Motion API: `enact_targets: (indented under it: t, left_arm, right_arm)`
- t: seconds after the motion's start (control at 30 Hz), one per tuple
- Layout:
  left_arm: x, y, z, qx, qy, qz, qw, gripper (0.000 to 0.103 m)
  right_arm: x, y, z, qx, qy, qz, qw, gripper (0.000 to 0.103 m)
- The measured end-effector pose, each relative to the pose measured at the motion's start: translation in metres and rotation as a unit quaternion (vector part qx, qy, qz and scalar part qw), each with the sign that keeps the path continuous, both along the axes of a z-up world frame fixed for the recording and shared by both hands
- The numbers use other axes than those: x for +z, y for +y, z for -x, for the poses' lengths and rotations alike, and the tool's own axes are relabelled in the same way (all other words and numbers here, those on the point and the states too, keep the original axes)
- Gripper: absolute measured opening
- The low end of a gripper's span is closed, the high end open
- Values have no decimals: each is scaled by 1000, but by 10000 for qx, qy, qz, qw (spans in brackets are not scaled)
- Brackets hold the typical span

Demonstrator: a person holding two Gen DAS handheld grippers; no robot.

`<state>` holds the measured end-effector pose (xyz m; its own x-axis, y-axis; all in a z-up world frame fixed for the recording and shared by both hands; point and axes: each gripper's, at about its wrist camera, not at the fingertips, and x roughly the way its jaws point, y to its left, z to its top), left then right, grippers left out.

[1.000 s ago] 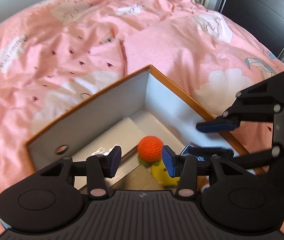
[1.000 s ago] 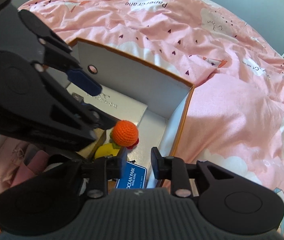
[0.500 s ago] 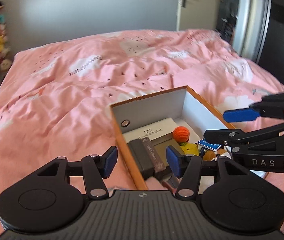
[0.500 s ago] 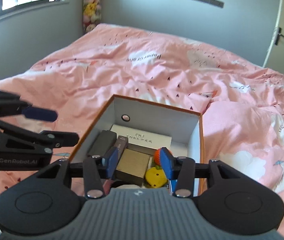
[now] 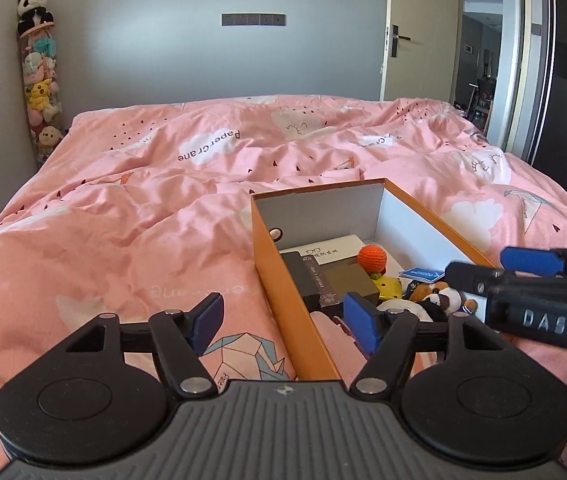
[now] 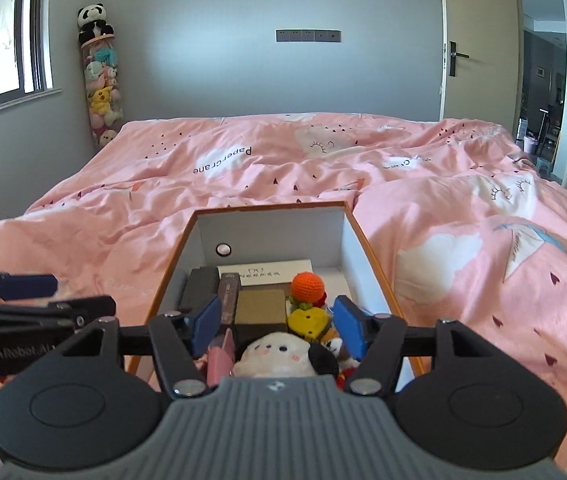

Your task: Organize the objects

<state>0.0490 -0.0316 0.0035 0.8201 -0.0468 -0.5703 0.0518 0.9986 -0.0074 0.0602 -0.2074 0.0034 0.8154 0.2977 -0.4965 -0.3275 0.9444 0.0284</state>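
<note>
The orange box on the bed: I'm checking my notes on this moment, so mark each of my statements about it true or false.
1. The orange box stands open, with no lid on it. True.
2. The orange crocheted ball lies on the pink duvet outside the box. False: it is inside the box, beside the white glasses case.
3. The right gripper holds the white plush toy. False: its jaws are opening and nothing is between them.
4. The left gripper holds nothing. True: its jaws are opening, empty.
5. A yellow toy sits just nearer the camera than the ball. True.
</note>
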Motion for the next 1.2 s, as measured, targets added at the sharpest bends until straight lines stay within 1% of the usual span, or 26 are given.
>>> enact_targets:
  t: [0.03,0.07,0.1,0.2,0.3,0.37,0.63,0.73,0.93,1.2]
  left_arm:
    - [-1,1,2,36,-30,-12,10000,81]
    - [-2,1,4,84,-69,-31,9999,81]
    - [-3,2,6,160,-104,-62,9998,82]
    - [-7,1,10,347,-179,-212,9990,85]
    - [-8,2,13,324,-185,-183,9991,85]
    - [-9,2,14,348,-172,-233,9990,87]
    - [-19,2,13,509,142,-269,9982,89]
    - [-24,5,17,611,237,-250,9975,89]
    - [-29,12,19,729,376,-215,9964,89]
    - [-30,11,18,771,515,-280,9953,89]
  right_arm:
    - [-3,1,4,-31,-66,96,9999,67]
    - [-5,2,7,-46,-155,199,9997,70]
    - [-6,3,9,-67,-228,270,9994,74]
    - [-7,-1,16,-194,-346,255,9989,75]
    - [-7,-4,21,-359,-529,256,9976,76]
    - [-9,-5,24,-418,-567,266,9972,78]
    - [-19,-7,25,-445,-310,298,9981,85]
    - [-22,-5,25,-414,-243,352,9982,90]
    - [-28,0,25,-271,-94,413,9987,91]
    - [-32,-3,22,-325,46,353,9988,91]
